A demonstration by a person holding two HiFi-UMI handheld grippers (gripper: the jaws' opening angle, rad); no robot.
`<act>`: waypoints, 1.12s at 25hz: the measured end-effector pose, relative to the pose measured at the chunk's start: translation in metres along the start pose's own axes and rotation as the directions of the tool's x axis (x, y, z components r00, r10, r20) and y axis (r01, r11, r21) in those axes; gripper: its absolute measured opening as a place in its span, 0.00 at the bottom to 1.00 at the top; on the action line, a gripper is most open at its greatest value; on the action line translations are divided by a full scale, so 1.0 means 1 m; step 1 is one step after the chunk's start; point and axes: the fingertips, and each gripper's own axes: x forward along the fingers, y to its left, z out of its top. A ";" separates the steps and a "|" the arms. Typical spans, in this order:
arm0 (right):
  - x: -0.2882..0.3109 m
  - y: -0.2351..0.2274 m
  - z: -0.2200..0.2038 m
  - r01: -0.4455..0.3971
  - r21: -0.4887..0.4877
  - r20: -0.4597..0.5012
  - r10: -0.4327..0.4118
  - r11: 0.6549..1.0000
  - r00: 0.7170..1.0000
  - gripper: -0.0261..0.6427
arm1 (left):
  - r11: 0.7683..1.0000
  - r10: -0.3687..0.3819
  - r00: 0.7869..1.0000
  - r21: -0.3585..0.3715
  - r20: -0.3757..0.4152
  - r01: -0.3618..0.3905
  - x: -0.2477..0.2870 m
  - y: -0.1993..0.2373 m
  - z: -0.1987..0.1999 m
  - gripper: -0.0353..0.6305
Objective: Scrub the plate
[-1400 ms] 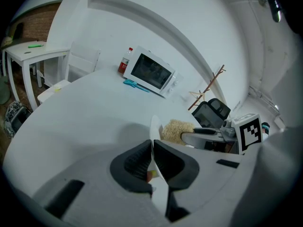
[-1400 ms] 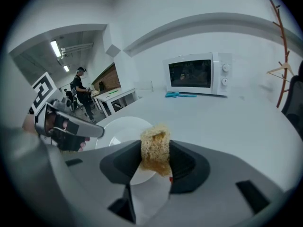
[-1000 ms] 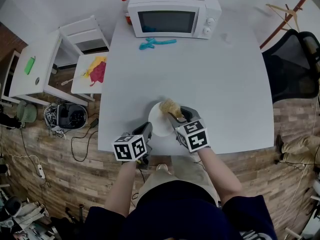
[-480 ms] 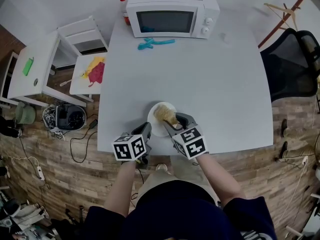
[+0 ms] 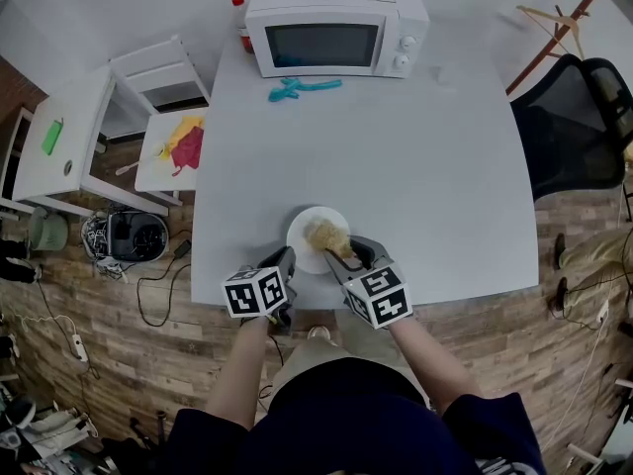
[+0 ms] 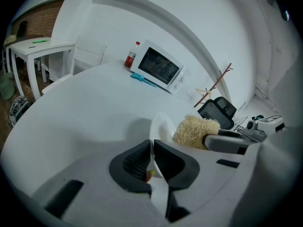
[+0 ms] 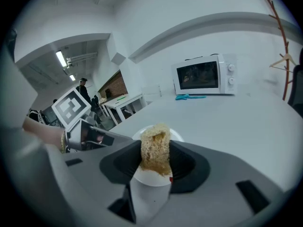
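Note:
A small white plate [image 5: 302, 243] lies near the front edge of the white table [image 5: 396, 146]. My left gripper [image 5: 288, 265] is shut on the plate's near rim [image 6: 158, 126], the thin edge pinched between its pads. My right gripper [image 5: 341, 248] is shut on a tan fibrous scrubber [image 5: 325, 235], which rests on the plate's surface. In the right gripper view the scrubber [image 7: 155, 148] stands between the jaws over the plate [image 7: 176, 136]. The scrubber [image 6: 194, 130] and the right gripper also show in the left gripper view, just right of the plate.
A white microwave [image 5: 334, 31] stands at the table's far edge with a red-capped bottle [image 5: 238, 10] beside it and a teal tool [image 5: 300, 88] in front. A white side table [image 5: 59, 137] and stool [image 5: 168, 151] stand left. A black chair [image 5: 574, 127] is at the right.
My right gripper has drawn the scrubber leftward and nearer across the plate, from its far right rim toward the middle. The left gripper has kept its hold on the rim.

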 end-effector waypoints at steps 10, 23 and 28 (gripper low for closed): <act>-0.008 -0.006 -0.010 0.018 0.050 0.007 -0.018 0.999 1.000 0.30 | 0.997 0.030 0.998 -0.064 -0.048 -0.033 0.013 0.015 -0.018 0.10; -0.016 -0.011 -0.011 0.029 0.068 0.019 -0.030 0.997 0.999 0.30 | 0.994 0.087 0.993 -0.063 -0.083 -0.092 0.020 0.024 -0.029 0.12; -0.019 -0.013 -0.012 0.034 0.070 0.024 -0.036 0.997 0.999 0.30 | 0.993 0.095 0.992 -0.060 -0.078 -0.100 0.021 0.023 -0.028 0.12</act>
